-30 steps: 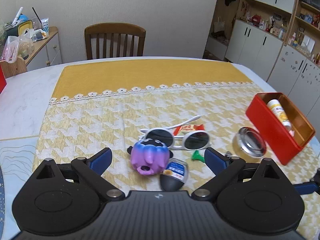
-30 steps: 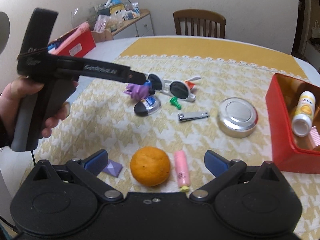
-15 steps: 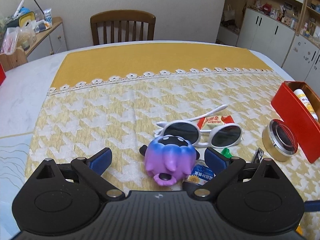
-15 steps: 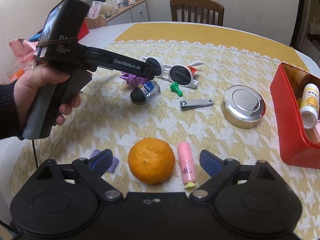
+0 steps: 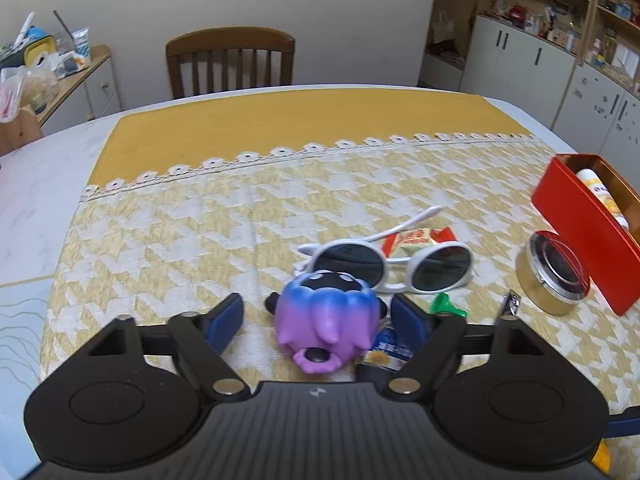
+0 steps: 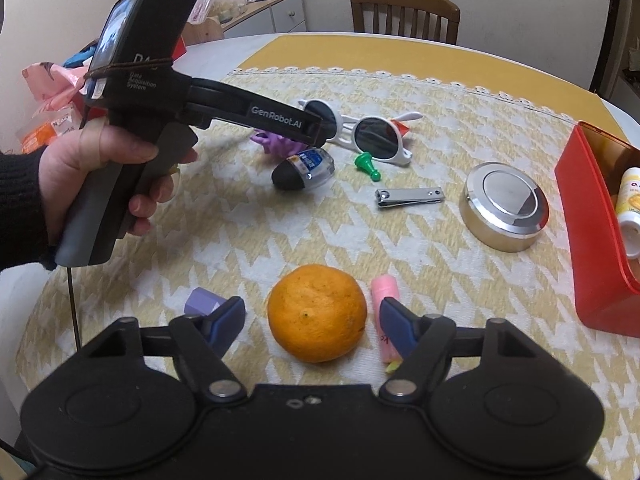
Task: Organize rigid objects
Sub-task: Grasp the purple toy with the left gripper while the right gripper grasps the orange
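A purple and blue toy (image 5: 326, 320) lies on the yellow houndstooth cloth between the fingers of my left gripper (image 5: 318, 320). Its jaws are closing; a gap shows at the left pad (image 5: 226, 318), and the right pad stands close beside the toy. An orange (image 6: 317, 312) sits between the fingers of my right gripper (image 6: 312, 324), whose jaws are closing with space left on both sides. In the right wrist view a hand (image 6: 80, 168) holds the left gripper over the toy.
White sunglasses (image 5: 388, 264), a candy wrapper (image 5: 416, 236), a green pawn (image 6: 368, 164), a small dark bottle (image 6: 304, 168), a nail clipper (image 6: 410, 197) and a round metal tin (image 6: 504, 204) lie mid-table. A red box (image 6: 592, 240) stands right. A pink tube (image 6: 384, 292) and purple block (image 6: 202, 302) flank the orange.
Both grippers have sunk toward the cloth and their jaws have narrowed, the left around the purple toy, the right around the orange. Nothing on the table has shifted.
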Demonstrator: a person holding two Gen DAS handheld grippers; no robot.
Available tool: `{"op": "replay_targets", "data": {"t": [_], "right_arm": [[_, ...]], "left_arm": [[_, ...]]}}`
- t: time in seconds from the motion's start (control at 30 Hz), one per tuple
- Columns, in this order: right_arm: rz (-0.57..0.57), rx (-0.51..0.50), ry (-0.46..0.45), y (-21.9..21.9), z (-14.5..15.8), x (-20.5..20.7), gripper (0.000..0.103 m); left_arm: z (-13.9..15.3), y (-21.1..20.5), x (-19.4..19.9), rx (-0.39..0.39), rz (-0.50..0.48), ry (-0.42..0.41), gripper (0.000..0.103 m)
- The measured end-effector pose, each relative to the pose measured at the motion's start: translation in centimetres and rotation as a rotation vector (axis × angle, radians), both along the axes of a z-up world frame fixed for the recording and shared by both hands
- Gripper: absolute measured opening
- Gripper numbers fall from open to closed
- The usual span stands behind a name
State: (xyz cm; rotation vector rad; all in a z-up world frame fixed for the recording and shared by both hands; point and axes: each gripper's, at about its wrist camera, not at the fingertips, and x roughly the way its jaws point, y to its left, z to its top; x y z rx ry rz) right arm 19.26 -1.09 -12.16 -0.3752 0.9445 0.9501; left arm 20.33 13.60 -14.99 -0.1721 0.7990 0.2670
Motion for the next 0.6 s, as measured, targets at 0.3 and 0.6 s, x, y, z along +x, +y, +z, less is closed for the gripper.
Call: {"op": "replay_targets", "data": {"t": [0.3,0.6], "right_arm": [[0.012,-0.013,-0.009,0.1,-0.2,0.0,0.055],[0.015,-0.006,-0.009,-0.3,0.0,-0.1,0.053]], "left_arm": [[0.3,-0.6,0.0,0.013,-0.011,0.003,0.066],[0.8,-1.3,-0.1,0.057,-0.013,0.0,0.052]]}}
